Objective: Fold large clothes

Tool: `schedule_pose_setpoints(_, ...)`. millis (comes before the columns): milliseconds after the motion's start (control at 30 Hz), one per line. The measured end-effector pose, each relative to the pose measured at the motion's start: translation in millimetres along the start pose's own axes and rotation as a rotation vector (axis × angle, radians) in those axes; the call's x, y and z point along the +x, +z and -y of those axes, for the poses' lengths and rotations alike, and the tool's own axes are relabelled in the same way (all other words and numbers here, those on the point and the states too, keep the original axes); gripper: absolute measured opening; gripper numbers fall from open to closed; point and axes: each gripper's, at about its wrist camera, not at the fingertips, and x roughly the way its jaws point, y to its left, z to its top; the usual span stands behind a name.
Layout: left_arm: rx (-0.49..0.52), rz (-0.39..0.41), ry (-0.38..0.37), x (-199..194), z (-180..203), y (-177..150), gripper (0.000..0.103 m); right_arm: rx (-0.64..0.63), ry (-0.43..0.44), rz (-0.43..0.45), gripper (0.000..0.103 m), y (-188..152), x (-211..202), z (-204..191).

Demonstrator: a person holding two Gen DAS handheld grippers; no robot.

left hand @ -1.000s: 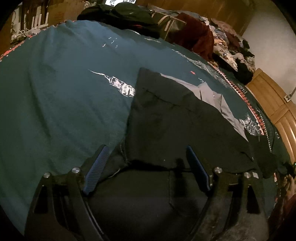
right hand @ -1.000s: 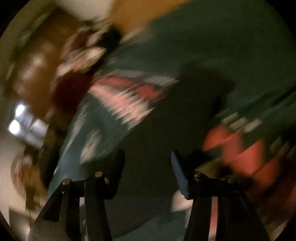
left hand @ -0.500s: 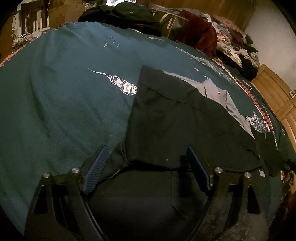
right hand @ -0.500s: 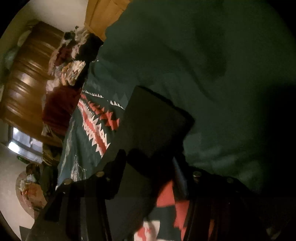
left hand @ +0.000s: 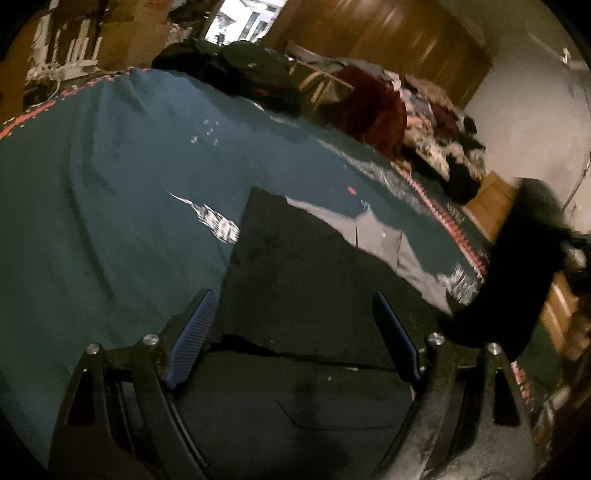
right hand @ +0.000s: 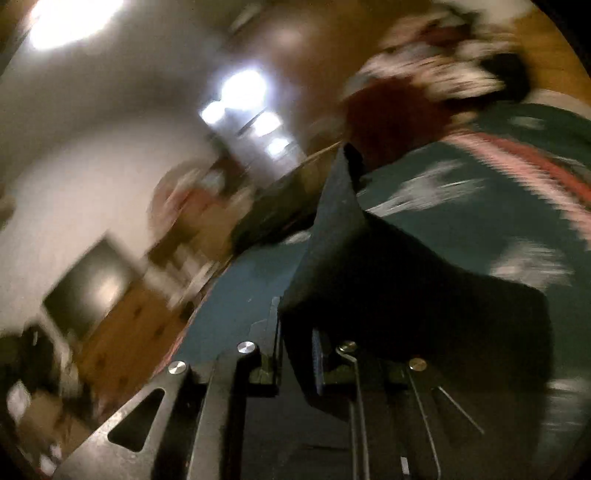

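Observation:
A black garment (left hand: 314, 266) lies partly folded on the teal blanket (left hand: 110, 221), with a grey inner panel (left hand: 380, 236) showing at its far edge. My left gripper (left hand: 291, 299) hovers open just above the garment's near part, with nothing pinched. My right gripper (right hand: 295, 332) is closing its jaws on an edge of the black garment (right hand: 406, 288). The cloth sits pinched between the pads and rises off the blanket (right hand: 461, 206). In the left wrist view that lifted part (left hand: 524, 258) hangs as a dark blurred flap at the right.
A heap of clothes, dark red (left hand: 369, 107) and patterned (left hand: 436, 144), lines the bed's far side beside a black pile (left hand: 229, 66). Wooden wardrobe doors (left hand: 388, 33) stand behind. A wooden cabinet (left hand: 495, 199) is at the right. The right wrist view is blurred.
My right gripper went from half open over the garment's corner to closed on it and lifted the cloth, swinging toward the room. My left gripper rose a little, still open.

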Motion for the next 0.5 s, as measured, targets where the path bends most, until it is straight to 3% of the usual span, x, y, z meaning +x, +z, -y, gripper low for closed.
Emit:
schedule_pose_setpoints(100, -0.007, 0.0, 0.009, -6, -7, 4, 0.085, -0.038, 0.075, -0.154, 0.027, -40, 104, -47)
schedule_pose_setpoints(133, -0.007, -0.001, 0.01, -7, -9, 5, 0.085, -0.058, 0.059, -0.197, 0.033, -54, 128, -54)
schedule_pose_setpoints(200, -0.005, -0.001, 0.011, -10, -13, 5, 0.085, -0.059, 0.013, -0.312, 0.034, -93, 168, -62)
schedule_pose_setpoints(333, -0.006, -0.021, 0.007, -2, -15, 3, 0.086, 0.007, 0.032, -0.32, 0.037, -135, 144, -51)
schedule_pose_setpoints(500, 0.039, -0.085, -0.061, 25, 6, 0, 0.087, 0.08, -0.125, -0.308, 0.043, -172, 65, 10)
